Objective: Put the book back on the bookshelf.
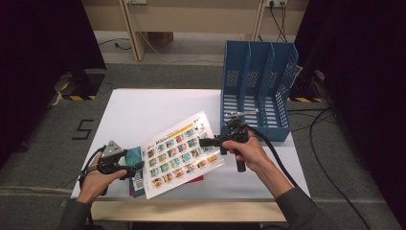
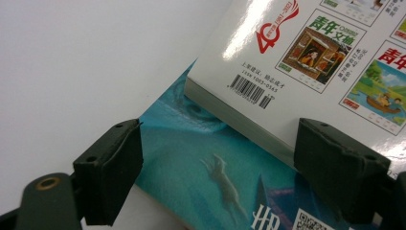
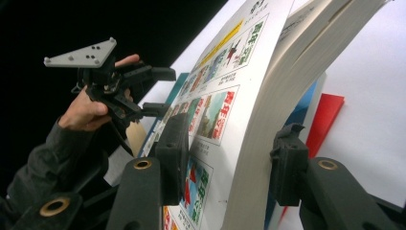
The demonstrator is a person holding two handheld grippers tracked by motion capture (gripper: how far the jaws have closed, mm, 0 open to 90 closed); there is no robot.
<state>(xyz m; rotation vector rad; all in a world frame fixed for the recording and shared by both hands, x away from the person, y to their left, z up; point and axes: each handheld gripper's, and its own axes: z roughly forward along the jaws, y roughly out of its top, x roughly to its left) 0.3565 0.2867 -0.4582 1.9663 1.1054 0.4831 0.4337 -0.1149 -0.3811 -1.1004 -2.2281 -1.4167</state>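
Observation:
A thick magazine (image 1: 182, 153) with rows of small cover pictures is raised at its right side, the pages bending. My right gripper (image 1: 203, 142) is shut on its right edge: in the right gripper view (image 3: 230, 158) one jaw presses the printed cover (image 3: 225, 105) and the other the underside. The magazine's lower left corner (image 2: 268, 91) rests on a teal book (image 2: 206, 167) lying on the white table (image 1: 143, 110). My left gripper (image 1: 139, 167) is low at the teal book's (image 1: 135, 158) left edge, open (image 2: 222, 172), its jaws apart above the book's cover.
A blue file rack (image 1: 258, 86) with three slots stands at the table's back right, just behind my right hand. A red book (image 3: 325, 120) lies under the stack. The table's front edge is near my left hand. Dark curtains hang on both sides.

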